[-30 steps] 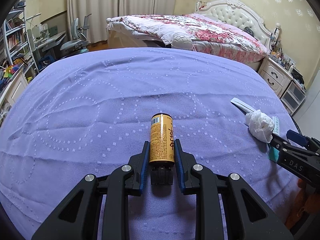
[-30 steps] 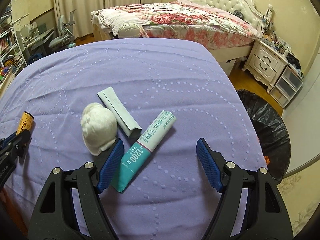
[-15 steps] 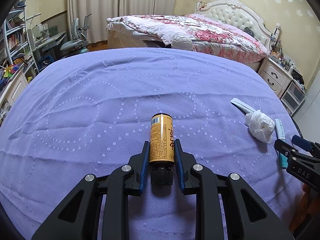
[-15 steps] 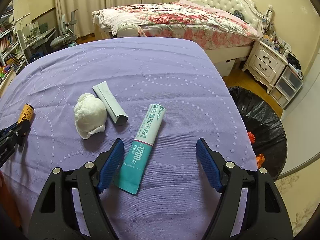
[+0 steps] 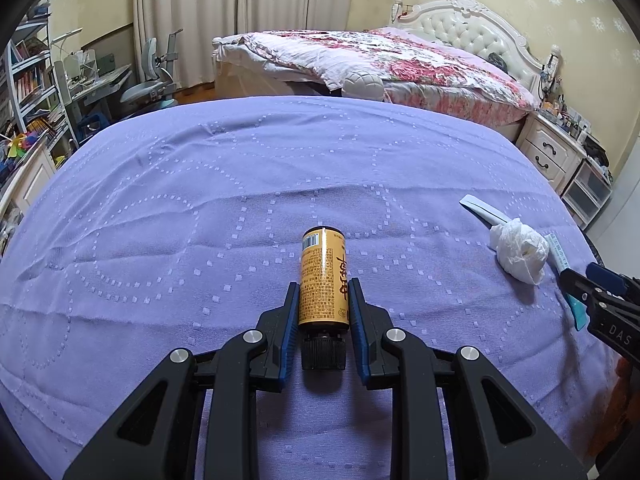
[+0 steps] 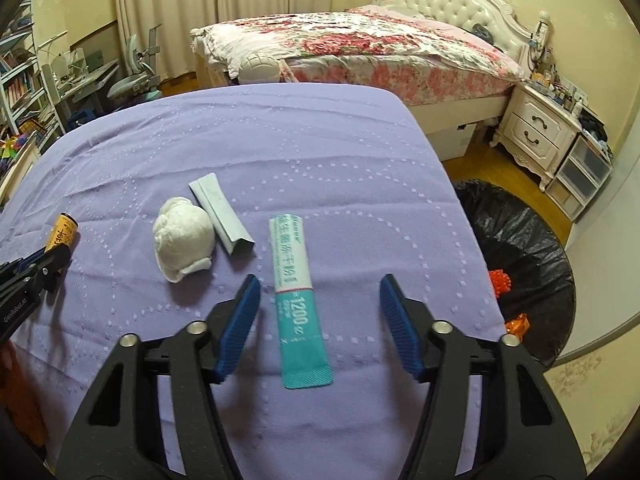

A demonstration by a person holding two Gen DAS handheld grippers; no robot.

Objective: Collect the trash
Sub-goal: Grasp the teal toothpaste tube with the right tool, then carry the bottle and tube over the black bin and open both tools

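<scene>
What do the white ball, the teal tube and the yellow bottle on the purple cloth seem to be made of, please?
White ball: crumpled tissue or paper, matte and wrinkled. Teal tube: flattened, slightly glossy printed plastic or laminate, with a crimped end. Yellow bottle: glossy printed label, ribbed black cap, likely plastic; body material unclear.

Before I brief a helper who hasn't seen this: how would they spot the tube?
On the purple cloth, near the edge by the black bin, lies the tube between the open right gripper. Only it is teal and white, printed 1200.
</scene>
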